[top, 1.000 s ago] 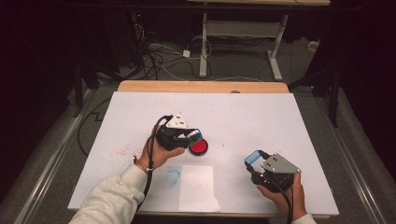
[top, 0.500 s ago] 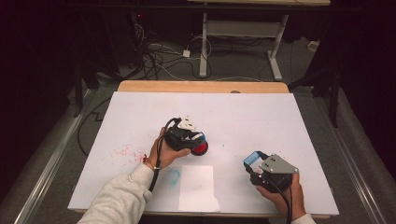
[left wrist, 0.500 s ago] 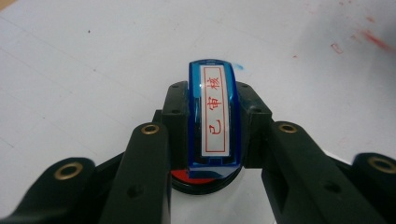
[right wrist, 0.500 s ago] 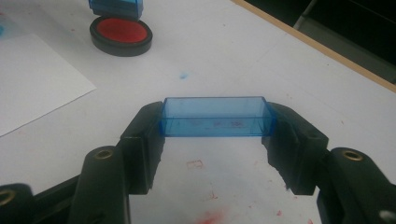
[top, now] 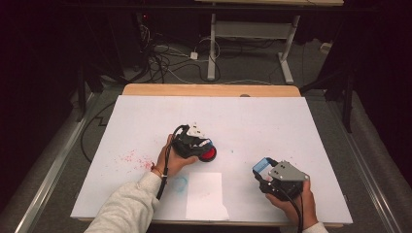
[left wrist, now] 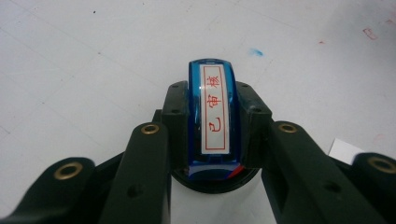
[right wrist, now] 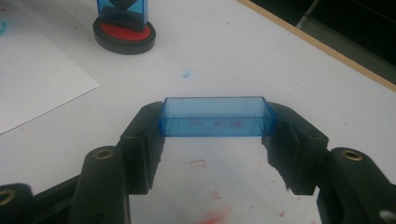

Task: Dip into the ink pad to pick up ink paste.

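Near the middle of the table (top: 145,121), the blue stamp (left wrist: 214,114) stands pressed down on the round red ink pad (top: 209,154), clamped at its sides by the shut fingers of the left gripper (top: 194,143), probably so its face takes up ink. Toward the table's front right corner, the right gripper (top: 266,171) pinches the stamp's clear blue cap (right wrist: 214,116) by its ends, kept clear of the work. Between them, at the front edge, lies a white sheet of paper (top: 206,196), likely awaiting the imprint.

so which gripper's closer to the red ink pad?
Left. The left gripper holds the blue stamp right over the red ink pad. The right gripper, shut on the clear blue cap, sits well off to the side.
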Tool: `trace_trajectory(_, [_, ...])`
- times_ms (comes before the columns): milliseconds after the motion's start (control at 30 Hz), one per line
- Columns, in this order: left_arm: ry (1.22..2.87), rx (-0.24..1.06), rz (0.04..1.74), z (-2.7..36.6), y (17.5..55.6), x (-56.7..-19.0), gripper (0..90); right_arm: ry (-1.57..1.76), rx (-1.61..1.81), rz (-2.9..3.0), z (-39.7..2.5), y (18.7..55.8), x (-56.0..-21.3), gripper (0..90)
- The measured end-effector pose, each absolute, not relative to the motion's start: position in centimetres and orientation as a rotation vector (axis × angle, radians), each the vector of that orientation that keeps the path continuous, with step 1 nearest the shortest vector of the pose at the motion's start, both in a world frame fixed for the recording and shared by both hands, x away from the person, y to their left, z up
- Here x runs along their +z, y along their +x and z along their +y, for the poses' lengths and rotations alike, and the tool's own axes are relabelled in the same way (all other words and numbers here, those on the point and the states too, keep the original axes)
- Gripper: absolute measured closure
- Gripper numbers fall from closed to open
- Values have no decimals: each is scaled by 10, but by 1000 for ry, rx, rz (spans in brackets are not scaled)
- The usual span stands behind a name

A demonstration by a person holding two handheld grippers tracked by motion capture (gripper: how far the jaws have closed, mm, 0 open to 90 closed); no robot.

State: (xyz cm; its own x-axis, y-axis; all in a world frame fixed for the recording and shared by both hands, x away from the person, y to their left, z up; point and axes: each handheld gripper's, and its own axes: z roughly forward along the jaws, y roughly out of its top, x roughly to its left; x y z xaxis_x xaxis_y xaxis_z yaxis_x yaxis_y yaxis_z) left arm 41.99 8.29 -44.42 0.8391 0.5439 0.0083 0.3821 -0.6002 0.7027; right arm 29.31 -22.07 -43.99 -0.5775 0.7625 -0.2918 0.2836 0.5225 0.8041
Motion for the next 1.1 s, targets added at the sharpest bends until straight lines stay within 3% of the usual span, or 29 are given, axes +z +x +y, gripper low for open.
trace_trajectory(367, [2301,308,676,79,419,-445,683,840,954,2128,-219,293,-441,405])
trace_trajectory(767, [2261,245,705,84,424,-448,682,840,954,2129,-218,293,-441,405])
trace_trajectory(1100, [2269,293,686,86,422,-433,682,844,961,2115,-220,292,-439,405])
